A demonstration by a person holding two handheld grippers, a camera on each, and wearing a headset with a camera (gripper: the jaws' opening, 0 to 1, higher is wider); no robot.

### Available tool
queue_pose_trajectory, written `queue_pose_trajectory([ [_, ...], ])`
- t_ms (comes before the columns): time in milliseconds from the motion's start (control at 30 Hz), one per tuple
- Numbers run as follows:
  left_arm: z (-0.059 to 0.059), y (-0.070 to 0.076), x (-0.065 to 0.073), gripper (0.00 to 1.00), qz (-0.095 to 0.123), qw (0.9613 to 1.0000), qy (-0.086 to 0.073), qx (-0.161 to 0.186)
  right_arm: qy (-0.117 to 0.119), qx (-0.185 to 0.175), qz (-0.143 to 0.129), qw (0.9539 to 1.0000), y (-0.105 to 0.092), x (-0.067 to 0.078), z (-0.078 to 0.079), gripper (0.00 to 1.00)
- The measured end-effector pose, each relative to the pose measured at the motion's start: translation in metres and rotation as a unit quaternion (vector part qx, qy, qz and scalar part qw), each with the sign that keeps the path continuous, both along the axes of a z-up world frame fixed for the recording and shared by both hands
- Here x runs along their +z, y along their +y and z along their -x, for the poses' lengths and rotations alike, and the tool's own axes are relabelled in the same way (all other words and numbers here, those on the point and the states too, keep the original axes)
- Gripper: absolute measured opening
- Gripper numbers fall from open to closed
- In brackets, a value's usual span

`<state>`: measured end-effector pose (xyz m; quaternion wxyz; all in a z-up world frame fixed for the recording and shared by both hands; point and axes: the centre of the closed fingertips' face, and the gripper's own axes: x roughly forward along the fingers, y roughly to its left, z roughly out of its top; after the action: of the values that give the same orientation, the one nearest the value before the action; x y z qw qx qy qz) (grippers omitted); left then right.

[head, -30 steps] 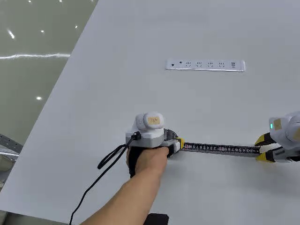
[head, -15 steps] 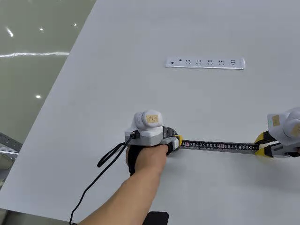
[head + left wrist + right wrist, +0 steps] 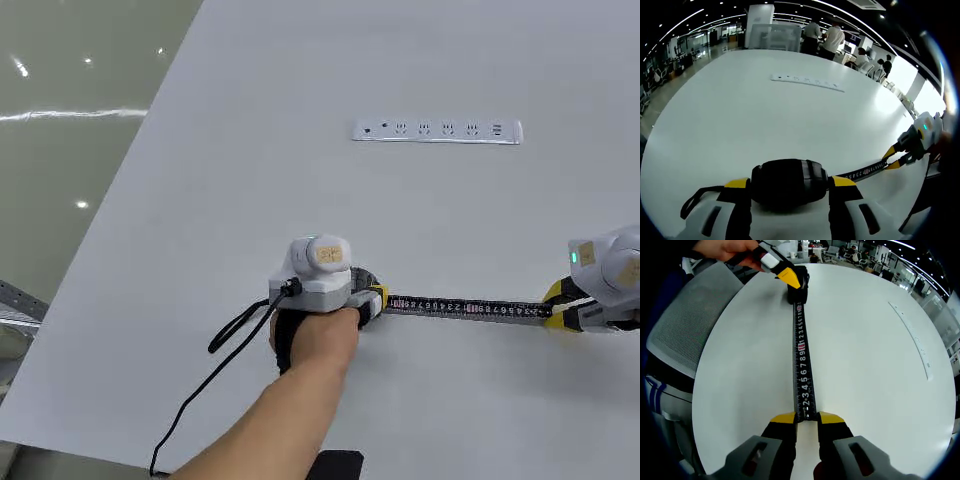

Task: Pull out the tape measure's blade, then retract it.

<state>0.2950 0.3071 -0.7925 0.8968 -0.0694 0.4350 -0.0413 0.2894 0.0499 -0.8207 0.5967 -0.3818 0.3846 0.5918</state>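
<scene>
1. The left tool [image 3: 370, 301] is clenched on the tape measure case [image 3: 789, 181]. In the left gripper view its two yellow-tipped jaws press against either side of the rounded black case.
2. A hand [image 3: 315, 340] holds the left tool from behind. A black cable [image 3: 215, 365] loops from it across the white counter [image 3: 300, 150] toward the near edge.
3. The case sits on the counter toward its near side, between the left tool's jaws.
4. The blade [image 3: 465, 309] is pulled out of the case and runs in a straight line along the counter to the right, low over or on its surface. Its black face with white numbers is turned up.
5. The right tool [image 3: 806, 418] is closed on the blade's free end. In the right gripper view the end sits pinched between the two yellow jaw tips, and the blade stretches straight away from them to the case.
6. The two tools are well apart, joined only by the drawn blade.
7. A white power strip [image 3: 437, 131] lies flat on the counter farther back, well clear of the tape measure and roughly parallel to the blade.
8. In the right gripper view a grey mesh chair [image 3: 685, 325] stands beside the counter's edge.
9. In the left gripper view several people [image 3: 832, 37] stand beyond the counter's far edge.
</scene>
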Motion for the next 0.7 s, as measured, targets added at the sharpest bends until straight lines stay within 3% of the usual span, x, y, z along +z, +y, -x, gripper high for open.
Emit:
queue_pose_trajectory([
  [700, 0.0005, 0.0006, 0.0019, 0.56, -0.007, 0.9997, -0.016, -0.018, 0.012, -0.012, -0.010, 0.9998, 0.0040, 0.0002, 0.0010, 0.11],
])
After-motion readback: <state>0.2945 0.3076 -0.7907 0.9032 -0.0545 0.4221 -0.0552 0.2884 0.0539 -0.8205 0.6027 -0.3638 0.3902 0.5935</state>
